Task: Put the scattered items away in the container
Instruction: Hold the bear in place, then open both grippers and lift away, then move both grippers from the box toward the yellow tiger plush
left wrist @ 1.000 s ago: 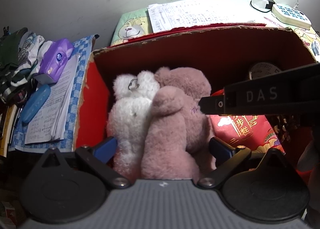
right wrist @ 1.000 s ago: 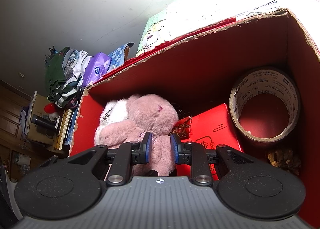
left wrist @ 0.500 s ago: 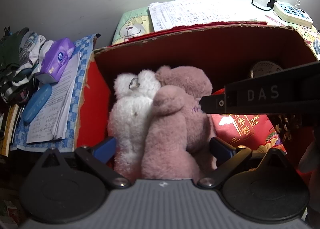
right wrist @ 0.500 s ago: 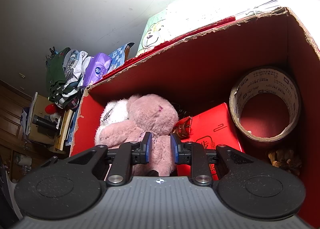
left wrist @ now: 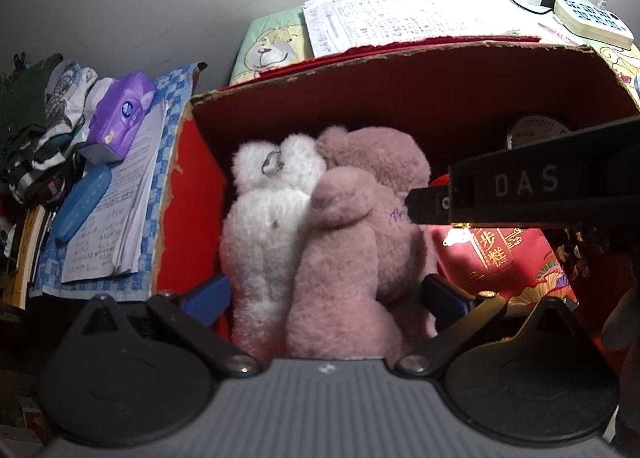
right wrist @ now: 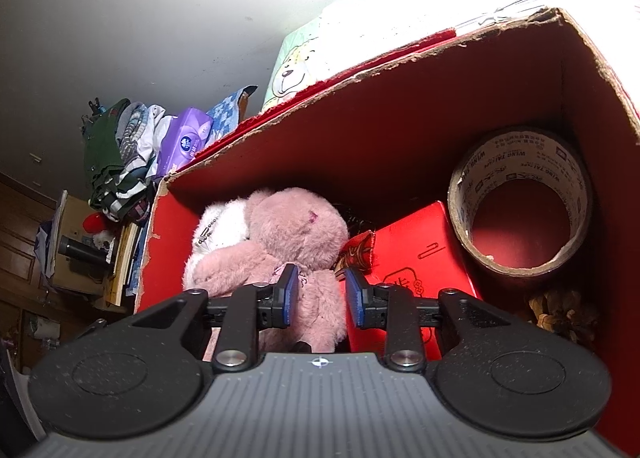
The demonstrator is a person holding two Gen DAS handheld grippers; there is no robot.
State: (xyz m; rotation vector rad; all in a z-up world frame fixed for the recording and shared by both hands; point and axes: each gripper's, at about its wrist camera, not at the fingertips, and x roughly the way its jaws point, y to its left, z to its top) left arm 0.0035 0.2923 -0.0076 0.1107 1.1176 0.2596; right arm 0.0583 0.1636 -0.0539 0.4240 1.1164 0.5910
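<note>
A fluffy pink plush toy point(left wrist: 360, 242) lies in the red cardboard box point(left wrist: 440, 90) against a white one point(left wrist: 268, 218), straddled by the left gripper point(left wrist: 326, 296)'s wide jaws, the right gripper point(right wrist: 318, 294) narrowly parted; nothing has shifted.

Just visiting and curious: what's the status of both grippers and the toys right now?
Left gripper fingers wide open around pink plush bear and white plush toy inside red cardboard box. Right gripper open, empty, over box. Nothing blocking.
</note>
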